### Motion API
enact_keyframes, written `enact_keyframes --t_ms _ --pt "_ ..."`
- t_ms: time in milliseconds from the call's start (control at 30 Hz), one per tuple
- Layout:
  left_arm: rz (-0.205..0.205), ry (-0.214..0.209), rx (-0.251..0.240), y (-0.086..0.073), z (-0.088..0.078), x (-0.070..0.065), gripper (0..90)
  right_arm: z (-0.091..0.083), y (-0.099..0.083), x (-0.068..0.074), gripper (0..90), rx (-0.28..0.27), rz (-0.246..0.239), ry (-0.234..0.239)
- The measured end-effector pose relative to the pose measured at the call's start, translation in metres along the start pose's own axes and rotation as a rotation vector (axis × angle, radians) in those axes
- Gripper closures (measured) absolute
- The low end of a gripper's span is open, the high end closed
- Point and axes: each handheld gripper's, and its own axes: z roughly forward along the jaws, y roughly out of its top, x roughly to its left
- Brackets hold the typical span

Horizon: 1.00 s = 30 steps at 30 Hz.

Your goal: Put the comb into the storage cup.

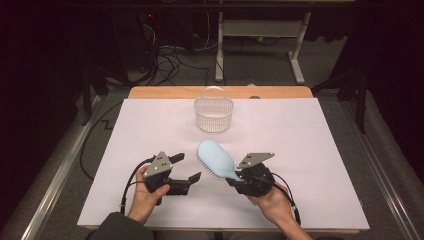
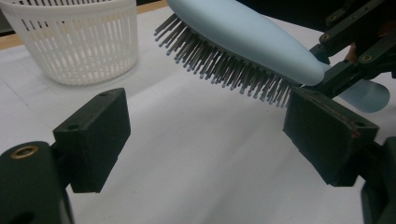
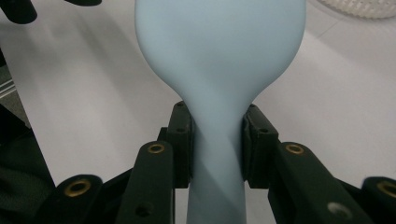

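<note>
Hanging in the air above the bench (image 1: 300,150), the hairbrush (image 1: 216,159) is being pinched at its narrow neck by the right hand-held gripper (image 1: 239,176), bristles facing down and left. That slim, smooth grip is risking a twist or slip on the way to the basket (image 1: 213,115). The left hand-held gripper (image 1: 185,167) is waiting open and empty just beside it, and could be snagging the bristles.

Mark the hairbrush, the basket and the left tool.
hairbrush (image 1: 215,157): high view, on the pale blue back of its head.
basket (image 1: 213,120): high view, on its slotted white wall.
left tool (image 1: 187,167): high view, midway between its open fingertips.
</note>
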Motion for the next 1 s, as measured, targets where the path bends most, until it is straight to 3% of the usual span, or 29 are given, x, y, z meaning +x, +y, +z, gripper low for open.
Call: enact_keyframes --t_ms 433,700,1000 --pt "-0.014 -0.044 0.007 0.005 0.015 -0.007 15.6 0.003 0.002 0.004 70.2 -0.005 -0.01 0.003" --pt "-0.053 -0.057 0.024 0.008 0.021 -0.01 15.3 0.006 0.003 0.006 70.1 -0.006 -0.012 -0.005" --pt "-0.069 -0.081 0.027 0.008 0.024 -0.011 13.4 0.007 0.004 0.008 70.1 -0.015 -0.024 -0.011"
